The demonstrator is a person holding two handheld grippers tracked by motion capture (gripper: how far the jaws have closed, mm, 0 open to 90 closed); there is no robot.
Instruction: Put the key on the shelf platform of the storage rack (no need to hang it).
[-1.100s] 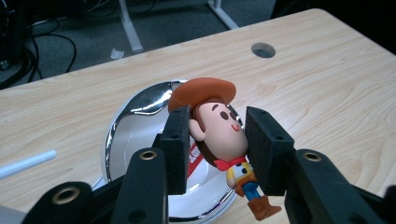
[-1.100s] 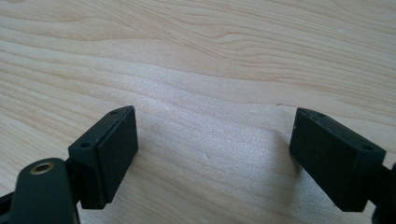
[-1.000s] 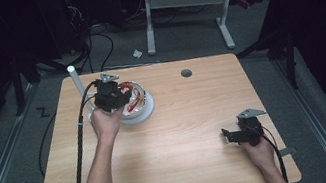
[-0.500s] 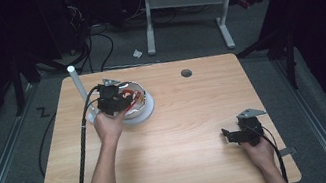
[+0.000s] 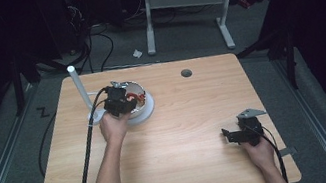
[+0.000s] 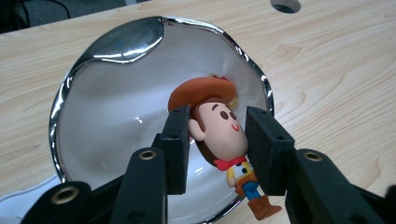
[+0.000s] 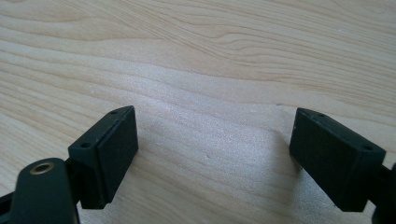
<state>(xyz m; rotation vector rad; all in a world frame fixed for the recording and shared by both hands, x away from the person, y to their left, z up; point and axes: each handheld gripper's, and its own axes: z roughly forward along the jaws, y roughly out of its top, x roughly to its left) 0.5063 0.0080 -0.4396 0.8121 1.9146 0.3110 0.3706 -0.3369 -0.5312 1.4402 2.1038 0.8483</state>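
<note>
Left gripper view has the left gripper [image 6: 217, 149] clamped on the big head of a cowboy figure [image 6: 223, 135], pads on either side of the face, with the figure hanging over a white bowl [image 6: 107, 116] that has a shiny silver rim. From the high view that bowl [image 5: 148, 110] sits at about ten o'clock on the counter [image 5: 191, 117], beside a white post [image 5: 80, 88], and the left gripper [image 5: 119, 100] is over it. The right gripper [image 5: 232, 136] rests near four o'clock with its jaws spread wide and nothing between them. My worry is the hold itself: the head is round and smooth, and the body dangles below the pads, so the figure could twist or slip out early. It also hangs toward the bowl's near rim, its boots close to that edge; let go there and it might catch the rim and tumble onto the counter. A hard push down could tip the wavy-edged bowl or skid it into the post.
</note>
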